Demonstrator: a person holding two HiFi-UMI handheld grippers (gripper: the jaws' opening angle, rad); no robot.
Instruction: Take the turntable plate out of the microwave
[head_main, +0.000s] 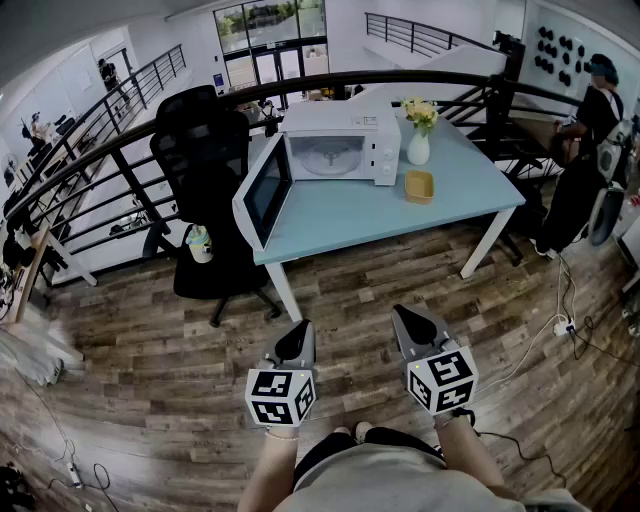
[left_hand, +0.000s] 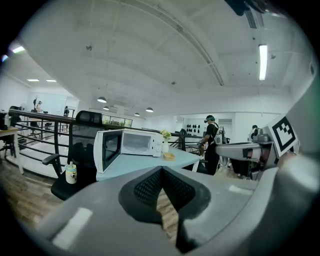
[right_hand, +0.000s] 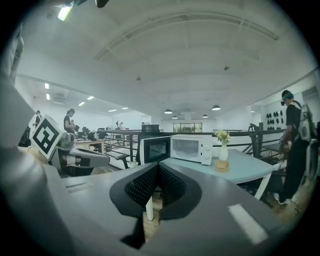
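Chair (head_main: 205, 150) beside open microwave (head_main: 340, 140); vase (head_main: 418, 147) alongside (dish (head_main: 419, 186) too).

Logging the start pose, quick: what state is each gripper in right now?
Left gripper: closed, holding nothing.
Right gripper: closed, holding nothing.

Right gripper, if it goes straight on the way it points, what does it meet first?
Nothing stands close to the right gripper. Probably the near corner of the table, under the open microwave door; depth is unclear.

office chair (head_main: 200, 150) partly hidden behind microwave door (head_main: 265, 192).
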